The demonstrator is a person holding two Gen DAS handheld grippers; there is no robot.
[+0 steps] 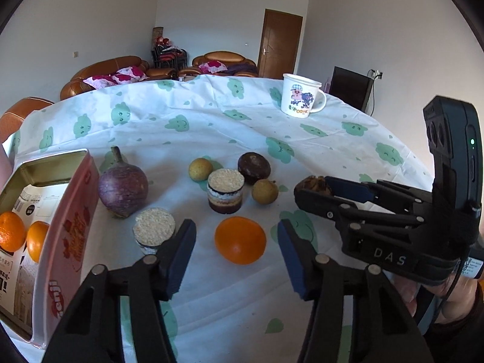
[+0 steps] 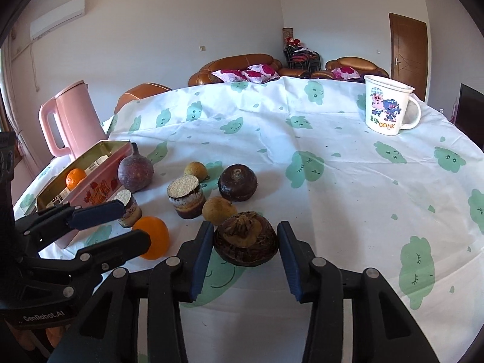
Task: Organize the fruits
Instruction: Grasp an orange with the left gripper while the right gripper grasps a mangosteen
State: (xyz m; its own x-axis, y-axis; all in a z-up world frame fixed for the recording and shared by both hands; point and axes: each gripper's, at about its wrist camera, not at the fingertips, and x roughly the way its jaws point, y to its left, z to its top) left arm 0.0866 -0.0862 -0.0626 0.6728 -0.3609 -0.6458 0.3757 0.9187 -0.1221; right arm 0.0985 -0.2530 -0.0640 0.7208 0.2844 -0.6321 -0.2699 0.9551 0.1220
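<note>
The left gripper (image 1: 236, 239) stood with its fingers (image 1: 178, 251) spread on either side of an orange (image 1: 240, 240) resting on the surface (image 1: 332, 145), pads clear of the fruit. The right gripper (image 2: 242, 254) bracketed a dark brown fruit (image 2: 245, 242); its left finger sat against the skin, while the right finger showed a narrow gap. A pink tin (image 1: 65, 233), at the left, contained two oranges (image 1: 21, 236). A purple fruit (image 1: 123, 187) stood just beside the tin.
</note>
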